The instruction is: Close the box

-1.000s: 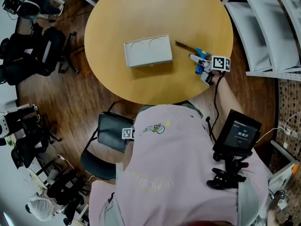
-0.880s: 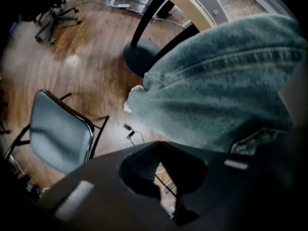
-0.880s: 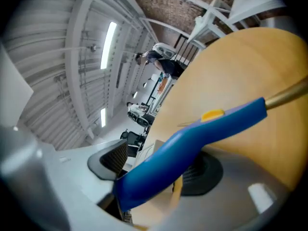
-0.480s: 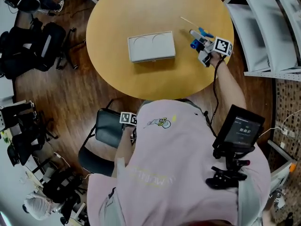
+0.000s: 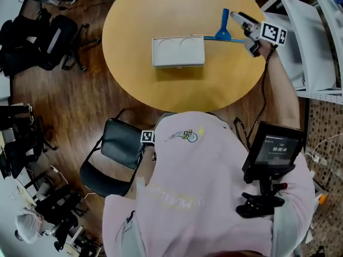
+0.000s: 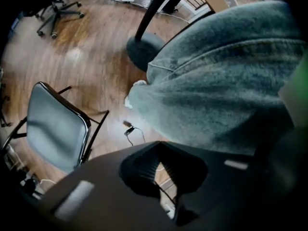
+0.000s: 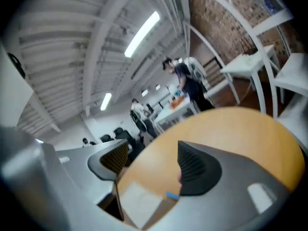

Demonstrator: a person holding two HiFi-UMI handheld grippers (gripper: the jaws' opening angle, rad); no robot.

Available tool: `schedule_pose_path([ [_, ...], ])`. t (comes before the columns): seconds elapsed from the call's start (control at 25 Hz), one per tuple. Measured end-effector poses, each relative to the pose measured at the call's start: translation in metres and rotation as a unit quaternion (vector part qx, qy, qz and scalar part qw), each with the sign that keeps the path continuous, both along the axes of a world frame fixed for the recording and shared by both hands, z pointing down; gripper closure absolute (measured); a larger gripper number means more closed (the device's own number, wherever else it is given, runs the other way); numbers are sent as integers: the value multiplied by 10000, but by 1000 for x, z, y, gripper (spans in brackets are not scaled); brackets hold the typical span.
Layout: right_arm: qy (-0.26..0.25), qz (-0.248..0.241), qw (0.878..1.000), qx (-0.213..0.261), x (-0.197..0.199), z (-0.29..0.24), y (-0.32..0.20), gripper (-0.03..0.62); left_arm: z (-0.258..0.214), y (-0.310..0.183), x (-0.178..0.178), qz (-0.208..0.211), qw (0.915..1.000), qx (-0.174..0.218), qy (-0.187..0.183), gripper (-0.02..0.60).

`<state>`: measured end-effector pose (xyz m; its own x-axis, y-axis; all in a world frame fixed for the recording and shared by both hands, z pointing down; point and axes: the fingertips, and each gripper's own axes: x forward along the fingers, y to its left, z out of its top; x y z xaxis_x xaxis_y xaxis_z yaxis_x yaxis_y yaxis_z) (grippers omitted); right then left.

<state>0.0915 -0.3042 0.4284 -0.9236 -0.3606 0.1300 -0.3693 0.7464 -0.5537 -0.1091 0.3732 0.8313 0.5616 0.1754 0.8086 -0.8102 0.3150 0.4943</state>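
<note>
The white box lies flat in the middle of the round wooden table, its lid with two round dents facing up. My right gripper hovers over the table's far right edge, right of the box and apart from it. Blue parts show at its tip. Its jaws are wide apart and closing a little, with nothing between them. In the right gripper view the right gripper looks across the tabletop, the box low in the frame. My left gripper hangs by the person's lap; in its own view my left gripper has pads that meet at the tips.
A black chair stands under the table's near edge, also seen as chair. Office chairs crowd the left, white shelving the right. A screen device hangs at the person's chest. People stand far off.
My right gripper has risen and swung from the table's right side to its far right edge. The box has not moved. The left gripper stays by the lap.
</note>
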Motion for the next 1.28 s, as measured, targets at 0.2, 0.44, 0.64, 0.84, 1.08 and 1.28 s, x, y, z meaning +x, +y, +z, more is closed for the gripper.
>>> schedule_pose_path([
  [0.2,-352,1085,9798,-1643,28,10,34,295,9,0,20,-381,9990,90,197,577],
  [0.44,750,520,9562,-2781,-13,204,247,370,10,9,11,-527,9986,35,94,577],
  [0.64,1537,1529,9689,-1189,-39,168,237,402,5,15,-9,-325,9993,-51,-154,577],
  [0.84,1590,1765,9713,153,-93,95,207,506,-7,9,-25,-178,9976,83,-667,577],
  [1.08,1429,2011,9690,145,-112,56,189,579,-44,-59,-68,-1616,9692,1193,-1423,578],
  [1.28,1453,2024,9677,384,-109,52,194,579,-94,-131,-104,-1554,9330,2560,-1997,578],
])
